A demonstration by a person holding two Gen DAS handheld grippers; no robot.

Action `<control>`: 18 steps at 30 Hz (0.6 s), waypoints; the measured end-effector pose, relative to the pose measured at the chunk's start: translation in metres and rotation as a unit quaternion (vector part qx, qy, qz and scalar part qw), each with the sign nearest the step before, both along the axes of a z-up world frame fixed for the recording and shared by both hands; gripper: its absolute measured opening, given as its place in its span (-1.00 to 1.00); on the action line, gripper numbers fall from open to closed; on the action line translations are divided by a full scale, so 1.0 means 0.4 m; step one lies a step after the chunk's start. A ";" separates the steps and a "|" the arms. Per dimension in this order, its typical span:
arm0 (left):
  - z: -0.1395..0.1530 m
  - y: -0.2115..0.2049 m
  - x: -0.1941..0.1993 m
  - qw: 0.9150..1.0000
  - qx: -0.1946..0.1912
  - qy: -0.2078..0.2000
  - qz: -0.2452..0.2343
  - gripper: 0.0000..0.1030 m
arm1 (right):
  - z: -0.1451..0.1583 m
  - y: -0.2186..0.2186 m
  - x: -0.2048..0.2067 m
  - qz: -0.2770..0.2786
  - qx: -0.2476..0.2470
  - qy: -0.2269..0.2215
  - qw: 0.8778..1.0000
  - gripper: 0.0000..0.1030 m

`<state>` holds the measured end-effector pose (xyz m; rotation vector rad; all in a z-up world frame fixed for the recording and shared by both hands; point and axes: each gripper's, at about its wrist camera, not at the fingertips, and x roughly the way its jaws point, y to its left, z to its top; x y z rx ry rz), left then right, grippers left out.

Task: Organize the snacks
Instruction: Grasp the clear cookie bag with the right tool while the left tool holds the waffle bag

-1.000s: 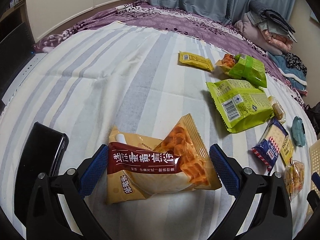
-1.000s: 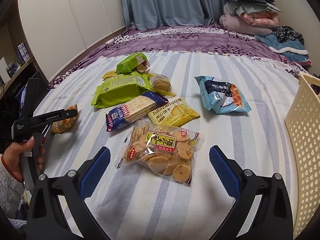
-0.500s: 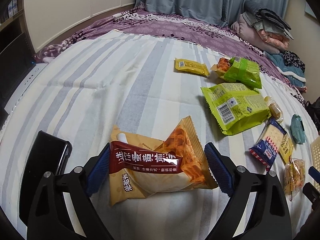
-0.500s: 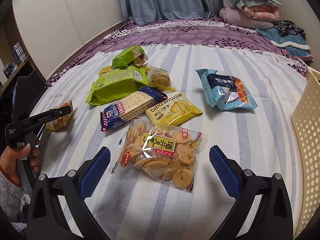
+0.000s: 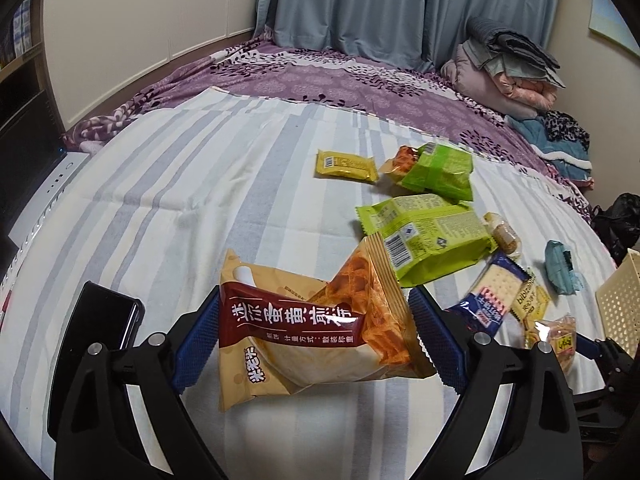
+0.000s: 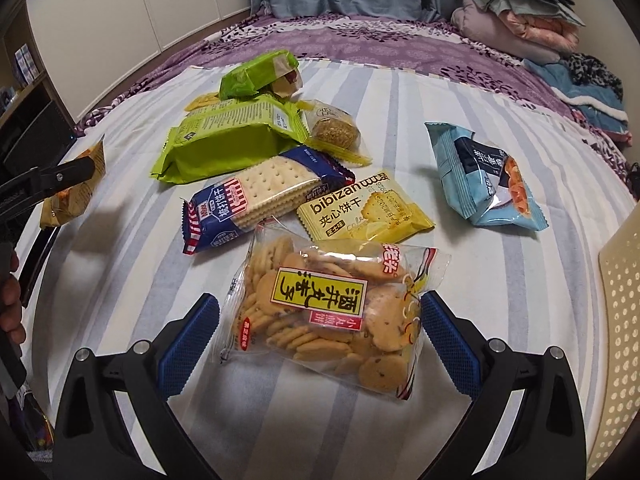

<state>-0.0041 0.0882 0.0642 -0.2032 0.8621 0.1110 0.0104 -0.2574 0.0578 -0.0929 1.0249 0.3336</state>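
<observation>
Two grippers and a spread of snack packets on a striped sheet (image 6: 120, 280); we list them left to right.

At far left in the left wrist view we note a black phone (image 5: 96, 344) lying flat on the sheet. Our left gripper (image 5: 316, 340) is clamped on a tan waffle-snack bag (image 5: 304, 328) with a maroon label: both blue pads press its ends, and the bag is lifted and tilted off the sheet. The right wrist view shows the same bag at its left edge, held in the black fingers above the sheet.

Next we record a small yellow packet (image 5: 346, 166), a small green pack (image 6: 256, 76) with its end open, a large green bag (image 6: 228, 140) and a round sesame cake (image 6: 334, 130) in clear wrap beside it. In front of these lie a blue cracker sleeve (image 6: 260, 196) and a yellow bibizan packet (image 6: 364, 212), touching one another.

Our right gripper (image 6: 318, 340) stands with jaws wide apart; a clear cookie bag (image 6: 328, 312) lies flat between its pads, and neither pad presses on it.

Further right, well apart, lies a light-blue bag (image 6: 480, 184). At the right edge we see a cream perforated basket (image 6: 620, 320).
</observation>
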 end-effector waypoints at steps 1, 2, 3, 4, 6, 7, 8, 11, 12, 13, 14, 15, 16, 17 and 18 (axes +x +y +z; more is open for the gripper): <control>0.004 -0.006 0.000 1.000 0.000 -0.001 -0.004 0.78 | 0.000 -0.001 0.002 0.000 0.003 0.001 1.000 0.91; 0.007 -0.011 -0.001 1.000 0.000 -0.002 -0.007 0.78 | -0.001 -0.002 0.005 -0.001 0.005 0.003 1.000 0.91; 0.010 -0.016 -0.001 1.000 0.001 -0.003 -0.009 0.78 | 0.000 -0.004 0.008 -0.003 0.009 0.005 1.000 0.91; 0.012 -0.022 -0.002 1.000 0.002 -0.004 -0.013 0.78 | 0.001 -0.007 0.012 -0.007 0.015 0.009 1.000 0.91; 0.017 -0.031 -0.003 1.000 0.004 -0.006 -0.018 0.77 | 0.002 -0.011 0.017 -0.013 0.028 0.016 0.999 0.91; 0.019 -0.035 -0.004 1.000 0.004 -0.006 -0.020 0.78 | 0.002 -0.015 0.018 -0.016 0.033 0.018 0.999 0.91; 0.020 -0.038 -0.005 1.000 0.004 -0.006 -0.022 0.78 | 0.002 -0.016 0.018 -0.018 0.036 0.019 0.999 0.91; 0.021 -0.042 -0.009 1.000 0.005 -0.007 -0.024 0.78 | 0.001 -0.014 0.019 -0.021 0.035 0.020 0.999 0.91; 0.022 -0.043 -0.009 1.000 0.005 -0.007 -0.025 0.78 | 0.001 -0.012 0.022 -0.021 0.032 0.018 0.999 0.91; 0.023 -0.044 -0.010 1.000 0.004 -0.007 -0.026 0.78 | 0.000 -0.007 0.023 -0.021 0.026 0.017 0.999 0.91; 0.023 -0.045 -0.011 1.000 0.004 -0.007 -0.027 0.78 | -0.002 0.000 0.026 -0.019 0.019 0.016 1.000 0.91; 0.024 -0.048 -0.011 1.000 0.003 -0.007 -0.029 0.78 | -0.005 0.006 0.028 -0.017 0.014 0.015 1.000 0.91; 0.025 -0.050 -0.011 0.999 0.003 -0.008 -0.031 0.78 | -0.007 0.010 0.029 -0.014 0.012 0.012 1.000 0.91; 0.026 -0.054 -0.012 0.999 0.004 -0.008 -0.033 0.78 | -0.010 0.012 0.032 -0.011 0.011 0.009 1.000 0.91; 0.027 -0.057 -0.012 0.999 0.004 -0.008 -0.035 0.78 | -0.015 0.014 0.035 -0.009 0.009 0.009 1.000 0.91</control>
